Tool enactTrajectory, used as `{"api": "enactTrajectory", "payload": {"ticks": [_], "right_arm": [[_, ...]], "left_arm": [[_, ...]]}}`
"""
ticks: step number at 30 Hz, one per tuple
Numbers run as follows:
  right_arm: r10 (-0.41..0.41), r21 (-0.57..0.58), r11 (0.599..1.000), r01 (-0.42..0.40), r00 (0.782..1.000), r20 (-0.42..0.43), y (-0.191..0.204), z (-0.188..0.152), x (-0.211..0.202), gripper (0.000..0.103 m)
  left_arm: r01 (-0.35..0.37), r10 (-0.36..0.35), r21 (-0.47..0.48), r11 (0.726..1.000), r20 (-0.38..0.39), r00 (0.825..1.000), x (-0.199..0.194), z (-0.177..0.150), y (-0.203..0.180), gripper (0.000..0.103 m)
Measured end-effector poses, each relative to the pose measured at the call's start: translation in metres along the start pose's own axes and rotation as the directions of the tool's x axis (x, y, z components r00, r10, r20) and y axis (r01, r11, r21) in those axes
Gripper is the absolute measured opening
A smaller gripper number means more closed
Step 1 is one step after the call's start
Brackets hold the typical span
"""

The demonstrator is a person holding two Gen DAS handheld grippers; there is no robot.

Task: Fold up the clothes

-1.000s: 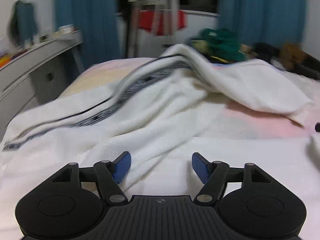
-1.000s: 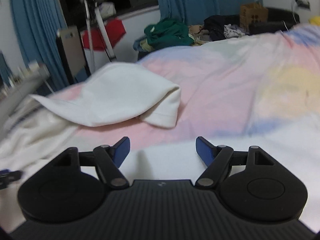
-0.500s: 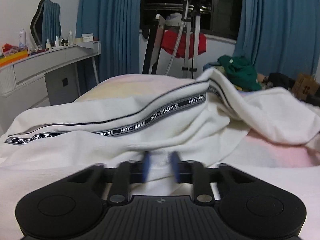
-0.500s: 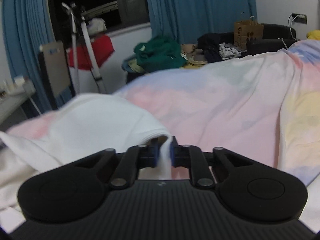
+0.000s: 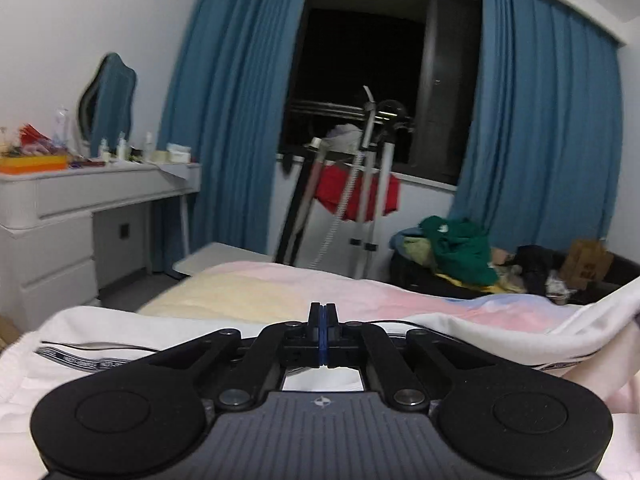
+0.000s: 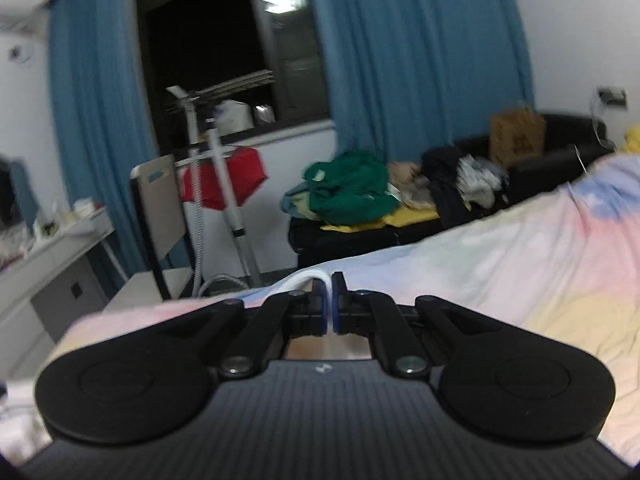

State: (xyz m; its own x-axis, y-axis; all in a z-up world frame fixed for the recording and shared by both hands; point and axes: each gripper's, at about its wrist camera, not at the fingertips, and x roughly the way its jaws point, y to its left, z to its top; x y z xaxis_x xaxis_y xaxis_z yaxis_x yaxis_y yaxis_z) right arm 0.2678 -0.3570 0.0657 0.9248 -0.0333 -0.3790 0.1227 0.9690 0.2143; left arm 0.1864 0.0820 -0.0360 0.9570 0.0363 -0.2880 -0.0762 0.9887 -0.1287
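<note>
Pinching white garment [image 6: 316,280] edge, right gripper [image 6: 329,308] clamps it (left gripper [image 5: 322,334] clenched, cloth beneath).

White garment [image 5: 120,330] on pastel bed [image 5: 248,288]

Garment [image 5: 500,330] lies on bed [image 5: 248,292]; desk [image 5: 80,196] left of bed; clothes pile [image 5: 456,248] beyond it, right.
</note>
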Motion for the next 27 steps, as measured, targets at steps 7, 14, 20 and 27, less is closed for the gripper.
{"api": "enactTrajectory", "payload": {"ticks": [7,14,20,27], "right_arm": [[-0.189,0.09,0.972,0.219,0.947,-0.259,-0.051,0.026,0.117,0.005],[-0.288,-0.007,0.956,0.293,0.937,-0.2,-0.017,0.03,0.196,0.005],[-0.299,-0.076,0.954,0.291,0.944,-0.135,0.009,0.054,0.25,0.006],[-0.185,0.04,0.98,0.195,0.965,-0.185,-0.003,0.042,0.248,0.017]], "left_arm": [[0.029,-0.025,0.024,0.999,-0.136,0.99,0.022,-0.017,-0.008,0.0],[0.04,-0.032,0.056,0.998,-0.139,0.99,0.037,-0.028,-0.011,0.001],[0.208,-0.202,0.05,0.977,-0.114,0.973,0.044,-0.034,-0.014,0.019],[0.372,-0.334,0.209,0.904,-0.198,0.922,0.042,-0.048,-0.044,0.039]]}}
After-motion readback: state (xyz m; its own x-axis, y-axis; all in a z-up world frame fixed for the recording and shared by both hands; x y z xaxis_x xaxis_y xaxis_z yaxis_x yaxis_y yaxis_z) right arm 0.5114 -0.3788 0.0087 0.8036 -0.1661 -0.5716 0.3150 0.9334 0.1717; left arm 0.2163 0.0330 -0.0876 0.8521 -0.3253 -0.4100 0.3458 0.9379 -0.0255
